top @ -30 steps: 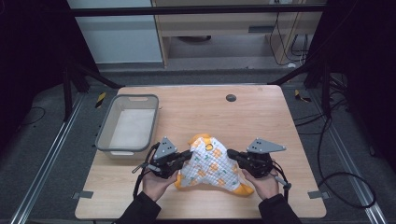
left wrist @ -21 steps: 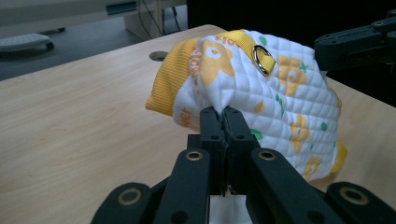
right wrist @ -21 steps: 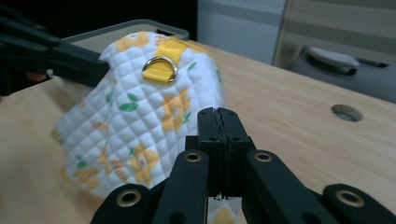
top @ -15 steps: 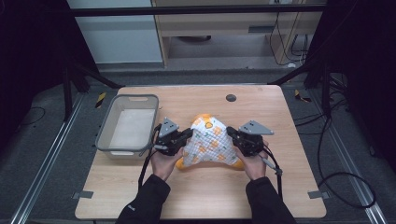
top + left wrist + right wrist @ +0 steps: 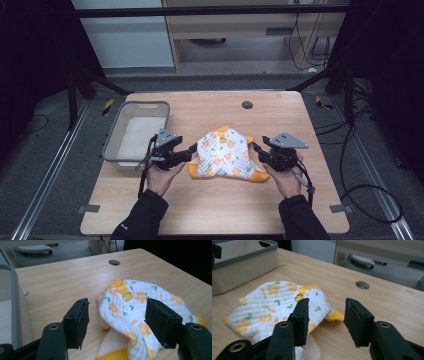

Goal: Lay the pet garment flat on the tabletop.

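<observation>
A quilted white cloth (image 5: 222, 152) with orange flowers and a yellow underside lies crumpled near the table's middle. A small metal ring (image 5: 127, 295) sits on its yellow strap. My left gripper (image 5: 192, 150) is at the cloth's left edge, jaws wide open. In the left gripper view the cloth (image 5: 130, 315) lies low between and beyond the left gripper (image 5: 116, 302). My right gripper (image 5: 256, 147) is open at the cloth's right edge. In the right gripper view the cloth (image 5: 272, 305) spreads to the left of the right gripper (image 5: 327, 301), partly behind its left jaw.
A grey-rimmed empty bin (image 5: 135, 132) stands at the table's left, close to my left hand, and its wall (image 5: 242, 262) shows in the right gripper view. A round cable hole (image 5: 246, 105) is in the tabletop behind the cloth. Bare wood (image 5: 215, 210) lies in front.
The cloth and both grippers have moved away from the front edge toward the table's middle. The cloth now rests flatter on the wood, and both grippers stand open at its sides.
</observation>
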### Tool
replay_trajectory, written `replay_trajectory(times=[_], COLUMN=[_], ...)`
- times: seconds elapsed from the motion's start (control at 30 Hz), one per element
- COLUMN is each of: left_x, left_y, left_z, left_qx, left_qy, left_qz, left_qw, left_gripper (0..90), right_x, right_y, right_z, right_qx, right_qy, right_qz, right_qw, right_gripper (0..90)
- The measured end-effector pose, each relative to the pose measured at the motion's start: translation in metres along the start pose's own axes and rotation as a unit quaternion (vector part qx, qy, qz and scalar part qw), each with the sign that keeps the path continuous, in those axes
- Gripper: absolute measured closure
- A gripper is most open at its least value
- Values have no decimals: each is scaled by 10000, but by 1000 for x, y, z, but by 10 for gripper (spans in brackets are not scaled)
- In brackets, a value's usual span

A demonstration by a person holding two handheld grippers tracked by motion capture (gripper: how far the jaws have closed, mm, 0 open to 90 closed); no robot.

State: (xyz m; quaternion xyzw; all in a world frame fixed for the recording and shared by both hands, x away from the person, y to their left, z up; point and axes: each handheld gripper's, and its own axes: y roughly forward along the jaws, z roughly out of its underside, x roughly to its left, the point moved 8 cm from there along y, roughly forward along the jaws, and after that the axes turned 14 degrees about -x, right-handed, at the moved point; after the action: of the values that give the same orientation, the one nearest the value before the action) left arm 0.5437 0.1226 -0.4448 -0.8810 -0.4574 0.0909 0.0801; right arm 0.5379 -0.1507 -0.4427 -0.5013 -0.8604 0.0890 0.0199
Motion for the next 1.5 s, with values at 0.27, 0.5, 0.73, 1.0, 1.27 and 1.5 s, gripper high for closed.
replay_trajectory(times=[0.27, 0.5, 0.73, 1.0, 1.27, 1.5], left_x=[-3, -8, -14, -21, -23, -26], left_y=[-25, -22, -14, -7, 1, 8], left_z=[33, 67, 81, 93, 104, 108], left_qx=[449, 884, 1081, 1245, 1450, 1495], left_qy=[237, 390, 507, 726, 833, 949], left_qz=[166, 241, 382, 435, 488, 562], left_qw=[9986, 9950, 9921, 9886, 9847, 9826], left_gripper=[334, 334, 357, 414, 473, 628], right_x=[4, 9, 17, 21, 26, 27], right_y=[-30, -39, -33, -26, -17, -14], right_z=[22, 52, 80, 96, 105, 109], right_qx=[298, 592, 944, 1208, 1403, 1523], right_qy=[44, 130, 25, -12, -76, -104], right_qz=[-336, -532, -719, -854, -984, -1033], right_qw=[9990, 9967, 9929, 9890, 9852, 9829], right_gripper=[469, 461, 484, 548, 606, 718])
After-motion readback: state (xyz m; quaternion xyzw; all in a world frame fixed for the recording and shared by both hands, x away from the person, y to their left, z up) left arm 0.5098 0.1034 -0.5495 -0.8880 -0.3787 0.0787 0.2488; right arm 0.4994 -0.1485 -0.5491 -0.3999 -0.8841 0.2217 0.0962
